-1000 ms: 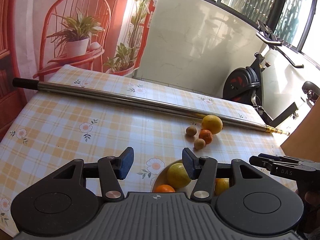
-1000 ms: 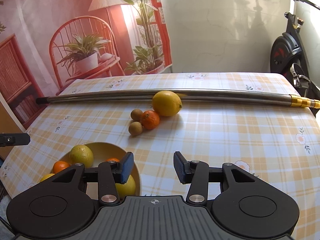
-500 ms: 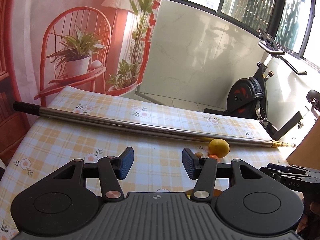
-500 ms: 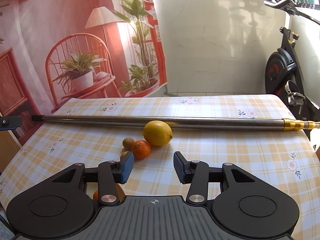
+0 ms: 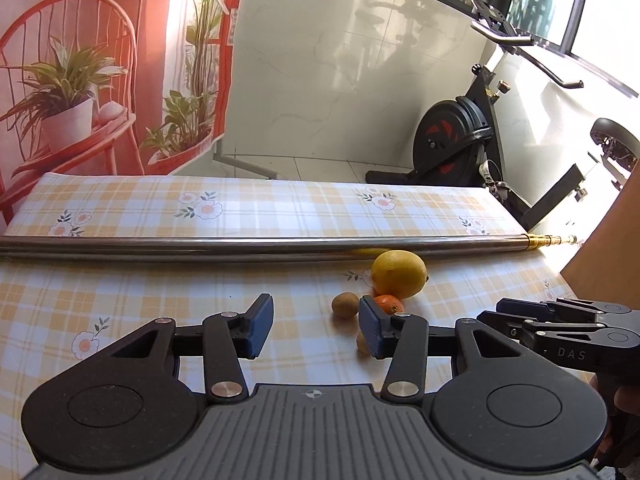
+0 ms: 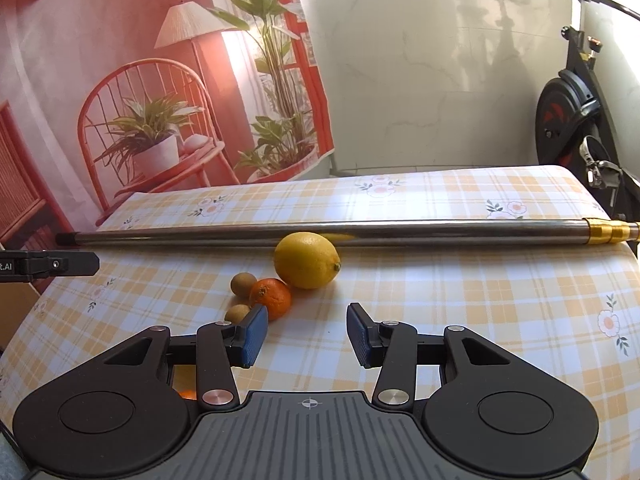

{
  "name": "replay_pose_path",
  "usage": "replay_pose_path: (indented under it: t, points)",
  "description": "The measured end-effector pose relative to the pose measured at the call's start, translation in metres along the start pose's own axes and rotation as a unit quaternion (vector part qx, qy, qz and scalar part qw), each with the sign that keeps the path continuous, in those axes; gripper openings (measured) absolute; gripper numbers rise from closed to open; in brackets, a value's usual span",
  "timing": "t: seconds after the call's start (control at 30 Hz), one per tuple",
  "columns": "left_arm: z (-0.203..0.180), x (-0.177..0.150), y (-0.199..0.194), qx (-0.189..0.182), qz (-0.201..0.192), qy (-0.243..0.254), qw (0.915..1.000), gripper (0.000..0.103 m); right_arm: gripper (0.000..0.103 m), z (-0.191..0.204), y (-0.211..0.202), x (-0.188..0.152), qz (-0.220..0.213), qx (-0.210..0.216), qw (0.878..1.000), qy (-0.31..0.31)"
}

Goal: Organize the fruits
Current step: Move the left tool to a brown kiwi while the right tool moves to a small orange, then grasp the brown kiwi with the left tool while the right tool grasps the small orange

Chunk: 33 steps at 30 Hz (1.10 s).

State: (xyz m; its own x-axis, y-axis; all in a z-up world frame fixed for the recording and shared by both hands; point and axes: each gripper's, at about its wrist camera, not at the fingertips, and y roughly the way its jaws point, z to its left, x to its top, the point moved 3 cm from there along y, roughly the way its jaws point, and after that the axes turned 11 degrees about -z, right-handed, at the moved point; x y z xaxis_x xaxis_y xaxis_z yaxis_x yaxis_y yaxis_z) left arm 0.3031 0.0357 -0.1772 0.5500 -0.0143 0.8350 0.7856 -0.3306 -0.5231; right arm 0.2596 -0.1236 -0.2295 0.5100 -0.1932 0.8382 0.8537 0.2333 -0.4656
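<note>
Lemon [image 6: 307, 260] beside tangerine [image 6: 271, 298], beyond right gripper [image 6: 307, 335]'s empty, parted jaws, none between them.

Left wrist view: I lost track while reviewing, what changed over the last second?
The left gripper swung away from the bowl toward the loose fruit, its empty jaws closing slightly. The lemon, the tangerine and the metal pole stayed put.

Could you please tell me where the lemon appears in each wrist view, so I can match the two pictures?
Left wrist: the lemon lies right of centre, just in front of the metal pole, beyond the right finger.
Right wrist: the lemon lies near centre, touching the pole, above the gap between the fingers.
Shared landmark: the small orange directly in front of the lemon.
</note>
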Motion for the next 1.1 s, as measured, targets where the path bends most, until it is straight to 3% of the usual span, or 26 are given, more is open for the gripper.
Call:
replay_pose_path:
  t: [0.3, 0.37, 0.6, 0.83, 1.1]
  points:
    - [-0.007, -0.01, 0.056, -0.036, 0.059, -0.001, 0.9976, 0.045, 0.041, -0.006, 0.031, 0.001, 0.012, 0.003, 1.0, 0.005]
    - [-0.005, -0.012, 0.07, -0.04, 0.074, -0.018, 0.9962, 0.041, 0.041, -0.008, 0.036, 0.0, 0.014, 0.002, 1.0, 0.004]
    - [0.004, -0.02, 0.112, -0.046, 0.11, -0.103, 0.9875, 0.04, 0.04, -0.018, 0.046, -0.004, 0.024, -0.005, 1.0, 0.009]
    - [0.004, -0.03, 0.129, -0.031, 0.127, -0.109, 0.9855, 0.04, 0.04, -0.029, 0.049, -0.007, 0.027, -0.012, 0.999, 0.015]
    - [0.006, -0.029, 0.137, -0.034, 0.121, -0.119, 0.9848, 0.029, 0.04, -0.028, 0.054, -0.009, 0.035, -0.008, 0.999, 0.014]
